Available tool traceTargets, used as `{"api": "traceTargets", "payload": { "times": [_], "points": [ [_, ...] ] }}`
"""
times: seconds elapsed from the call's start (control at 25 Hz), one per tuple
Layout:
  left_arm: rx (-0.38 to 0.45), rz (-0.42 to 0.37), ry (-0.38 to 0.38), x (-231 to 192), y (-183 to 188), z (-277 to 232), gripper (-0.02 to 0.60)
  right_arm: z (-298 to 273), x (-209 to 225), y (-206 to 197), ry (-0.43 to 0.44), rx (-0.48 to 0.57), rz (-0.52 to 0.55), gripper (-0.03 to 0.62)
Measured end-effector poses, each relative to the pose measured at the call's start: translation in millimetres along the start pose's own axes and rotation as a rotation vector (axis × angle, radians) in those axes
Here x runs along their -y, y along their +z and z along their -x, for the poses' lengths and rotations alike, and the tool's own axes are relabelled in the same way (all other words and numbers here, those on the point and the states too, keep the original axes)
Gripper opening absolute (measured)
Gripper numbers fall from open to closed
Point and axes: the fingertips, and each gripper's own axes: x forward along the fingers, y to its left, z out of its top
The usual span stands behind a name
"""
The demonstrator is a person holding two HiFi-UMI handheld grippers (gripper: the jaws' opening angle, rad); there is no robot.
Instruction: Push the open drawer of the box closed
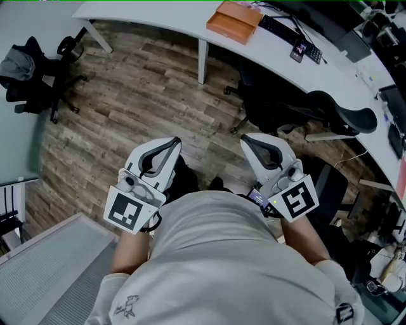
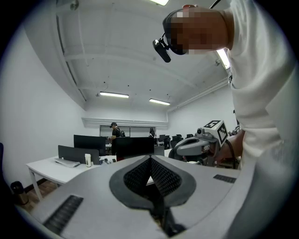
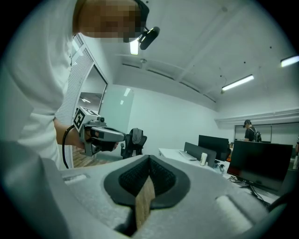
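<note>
My left gripper [image 1: 172, 143] and right gripper [image 1: 246, 139] in matt grey plastic shells, pads [image 2: 165, 177] black and rough-dimpled, floor [image 1: 146, 82] of matt grained wood plank, counter [image 1: 158, 19] smooth white, my shirt [image 1: 222, 254] plain pale cloth

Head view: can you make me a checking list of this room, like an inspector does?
Surface: white desk, curved, with things at its right part.
Job's things: orange box on the desk; too small to tell if a drawer is open.
Clutter: keyboard and phone beside the box.
Grippers: left hand-held gripper and right hand-held gripper both shut, empty, held at the person's waist, away from the box.
Cables: thin pale cable on the floor near the chairs.
Surroundings: wood floor, black office chairs, monitors.
</note>
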Motion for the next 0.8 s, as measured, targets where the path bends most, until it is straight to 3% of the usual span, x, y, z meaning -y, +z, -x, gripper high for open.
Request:
{"api": "traceTargets", "payload": {
  "times": [0.24,0.44,0.8],
  "points": [
    [0.004,0.016,0.026,-80.5,0.3,25.4,-0.002,-83.0,-2.7,18.5,0.026,-0.019,0.017,0.003],
    [0.005,0.011,0.003,-135.9,4.0,45.3,-0.002,-142.8,-6.7,37.1,0.014,-0.007,0.001,0.003],
    [0.011,-0.003,-0.054,-191.1,5.6,61.1,-0.002,-195.4,-22.0,47.9,-0.034,-0.021,0.035,0.003]
  ]
}}
